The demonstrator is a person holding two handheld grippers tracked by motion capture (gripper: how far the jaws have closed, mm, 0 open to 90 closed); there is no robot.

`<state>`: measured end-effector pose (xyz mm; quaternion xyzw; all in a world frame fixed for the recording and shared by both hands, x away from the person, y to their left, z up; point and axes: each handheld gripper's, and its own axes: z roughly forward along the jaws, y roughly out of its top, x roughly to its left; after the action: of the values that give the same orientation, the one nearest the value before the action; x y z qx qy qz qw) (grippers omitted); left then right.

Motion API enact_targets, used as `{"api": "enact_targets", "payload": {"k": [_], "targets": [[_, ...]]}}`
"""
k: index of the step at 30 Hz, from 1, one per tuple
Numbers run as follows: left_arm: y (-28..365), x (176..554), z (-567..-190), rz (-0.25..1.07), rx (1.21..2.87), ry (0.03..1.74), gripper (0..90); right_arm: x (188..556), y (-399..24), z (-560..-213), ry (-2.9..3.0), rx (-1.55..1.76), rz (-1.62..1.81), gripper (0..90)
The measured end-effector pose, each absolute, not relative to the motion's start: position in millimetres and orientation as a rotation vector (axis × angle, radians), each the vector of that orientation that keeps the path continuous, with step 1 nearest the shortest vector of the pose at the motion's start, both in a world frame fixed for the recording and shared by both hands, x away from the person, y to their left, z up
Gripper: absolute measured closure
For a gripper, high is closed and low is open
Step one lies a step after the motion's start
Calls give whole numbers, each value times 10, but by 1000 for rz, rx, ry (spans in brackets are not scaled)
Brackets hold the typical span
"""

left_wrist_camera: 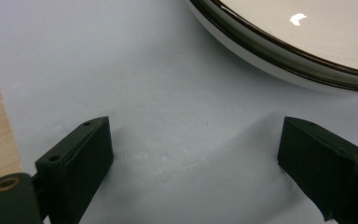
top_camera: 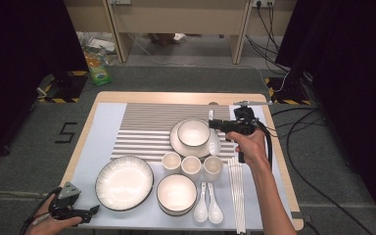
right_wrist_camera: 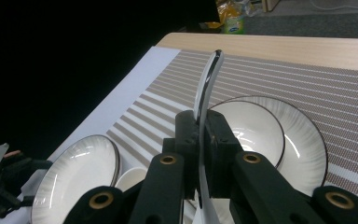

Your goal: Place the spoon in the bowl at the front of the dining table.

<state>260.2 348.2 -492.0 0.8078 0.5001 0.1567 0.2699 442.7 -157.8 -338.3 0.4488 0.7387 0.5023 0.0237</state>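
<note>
1. Resting at the near left corner of the table [top_camera: 274,105]: left gripper [top_camera: 94,210], jaws standing wide apart with nothing between them, hovering low over the pale blue mat [left_wrist_camera: 158,84].
2. Lying just beyond that gripper: large plate [top_camera: 124,182], its dark-edged rim [left_wrist_camera: 279,51] curving across the top of the left gripper view.
3. Sitting to the right of the plate along the near edge: shallow bowl [top_camera: 176,193], then two spoons [top_camera: 207,209] side by side, then white chopsticks [top_camera: 237,191] running front to back.
4. Standing in a row behind those: three small cups [top_camera: 192,166].
5. Reaching in from the near right: forearm and hand, carrying the right gripper [top_camera: 214,124] level above the table, pointing left.
6. Clamping tight on a white spoon [right_wrist_camera: 207,88]: right gripper [right_wrist_camera: 200,140], jaws pressing both sides of the handle, the spoon standing on edge and rising past the pads.
7. Hanging in the air beside the far bowl [top_camera: 193,132]: that held spoon [top_camera: 210,115], above the right rim of the saucer [top_camera: 180,146].
8. Lying beneath bowl and saucer, farther back: striped mat [top_camera: 152,122].
</note>
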Motion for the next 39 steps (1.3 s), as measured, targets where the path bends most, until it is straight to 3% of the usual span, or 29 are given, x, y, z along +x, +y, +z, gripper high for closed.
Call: {"api": "enact_targets", "payload": {"k": [39], "targets": [[3483,2600,-4924,426,2173,1345,90,5070,-1452,-3780,2148,1598,1515,853]]}}
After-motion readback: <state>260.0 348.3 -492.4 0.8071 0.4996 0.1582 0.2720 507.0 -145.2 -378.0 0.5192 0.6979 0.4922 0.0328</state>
